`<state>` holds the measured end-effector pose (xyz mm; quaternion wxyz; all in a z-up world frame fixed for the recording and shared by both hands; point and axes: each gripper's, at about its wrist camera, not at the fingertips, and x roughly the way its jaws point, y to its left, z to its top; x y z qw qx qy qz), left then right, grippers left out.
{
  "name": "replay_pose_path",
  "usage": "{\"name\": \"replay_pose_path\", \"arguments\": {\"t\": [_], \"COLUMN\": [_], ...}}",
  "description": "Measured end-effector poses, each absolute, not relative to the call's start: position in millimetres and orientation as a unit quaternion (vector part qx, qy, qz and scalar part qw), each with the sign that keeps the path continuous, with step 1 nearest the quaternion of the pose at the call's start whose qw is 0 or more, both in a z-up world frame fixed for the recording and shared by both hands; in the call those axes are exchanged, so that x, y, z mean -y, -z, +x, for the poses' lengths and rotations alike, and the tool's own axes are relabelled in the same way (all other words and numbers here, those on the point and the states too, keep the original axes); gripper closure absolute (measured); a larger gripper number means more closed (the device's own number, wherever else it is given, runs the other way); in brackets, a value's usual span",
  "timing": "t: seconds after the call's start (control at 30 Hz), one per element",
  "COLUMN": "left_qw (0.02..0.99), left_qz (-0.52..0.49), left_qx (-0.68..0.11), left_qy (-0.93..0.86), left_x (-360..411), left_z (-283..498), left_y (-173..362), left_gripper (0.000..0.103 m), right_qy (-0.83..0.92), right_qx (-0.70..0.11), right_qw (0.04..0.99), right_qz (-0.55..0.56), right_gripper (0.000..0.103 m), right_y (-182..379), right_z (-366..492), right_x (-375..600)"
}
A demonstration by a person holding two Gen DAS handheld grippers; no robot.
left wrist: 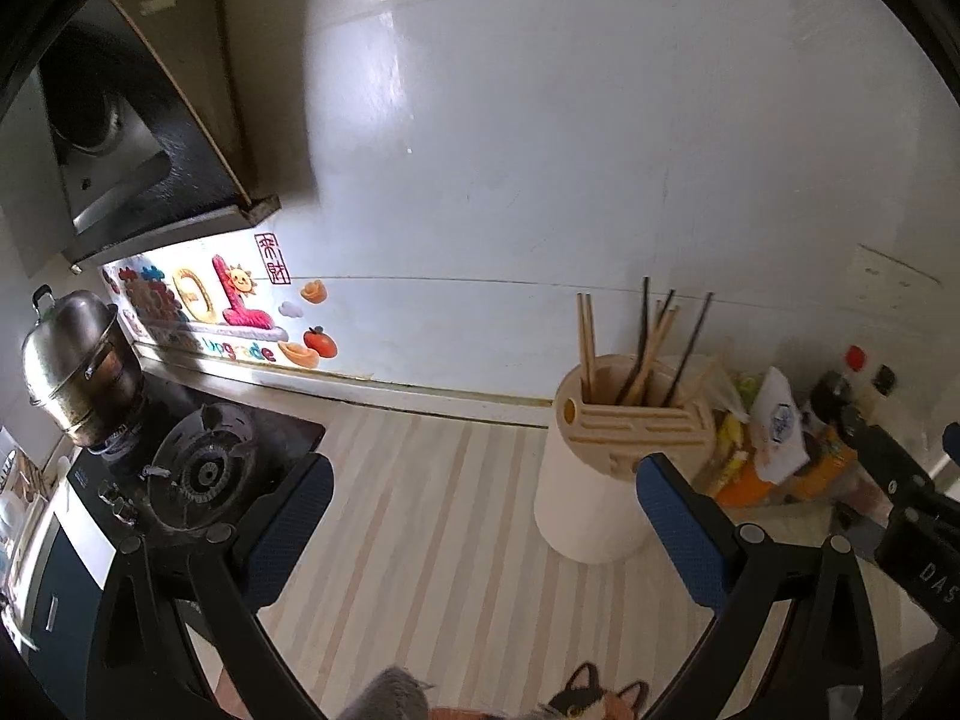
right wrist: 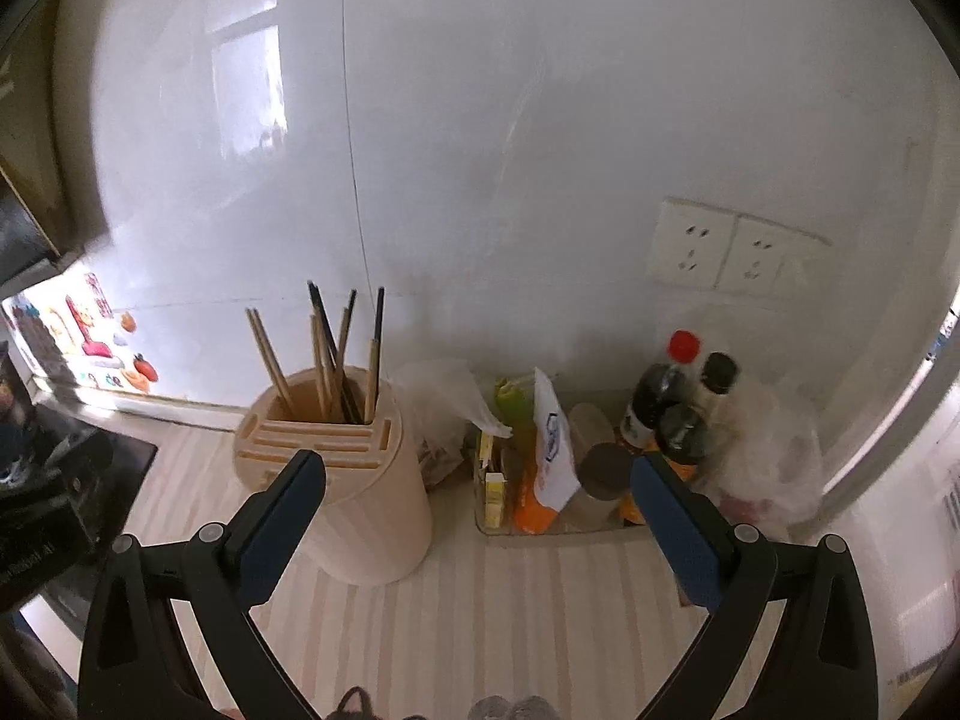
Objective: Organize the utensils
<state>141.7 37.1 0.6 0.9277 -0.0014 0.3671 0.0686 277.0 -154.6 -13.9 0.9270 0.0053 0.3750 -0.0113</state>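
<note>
Standing near the counter's back edge, the round cream holder [right wrist: 354, 480] is carrying wooden chopsticks [right wrist: 327, 360]; both the left gripper [left wrist: 483, 498] and right gripper [right wrist: 477, 498] are gaping, empty.

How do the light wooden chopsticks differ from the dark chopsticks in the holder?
The light wooden chopsticks are pale tan along their whole visible length; the dark chopsticks look black at their upper ends. The light pair at the left leans left, apart from the others, while the dark ones stand more upright in the cluster. All stand in the same open compartment of the beige utensil holder.
</note>
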Motion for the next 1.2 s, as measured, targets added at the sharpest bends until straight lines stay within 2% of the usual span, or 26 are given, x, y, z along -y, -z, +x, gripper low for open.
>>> {"name": "replay_pose_path", "arguments": {"t": [0.43,0.67,1.2], "left_qw": [0.942,0.948,0.949], "left_qz": [-0.006,0.001,0.002], "left_qx": [-0.334,-0.319,-0.314], "left_qy": [-0.026,-0.015,-0.023], "left_x": [-49.0,-52.6,-53.5], "left_z": [25.5,-9.5,-27.7], "left_y": [-55.2,-69.2,-70.3], "left_gripper": [0.0,0.0,0.0], "right_qy": [0.038,0.045,0.052], "right_qx": [-0.333,-0.307,-0.288], "right_qw": [0.942,0.95,0.956], "right_qz": [0.016,0.02,0.014], "right_gripper": [0.0,0.0,0.0], "right_y": [-65.4,-93.4,-107.1], "right_z": [139.2,79.3,45.8], "right_x": [153.0,147.4,140.4]}}
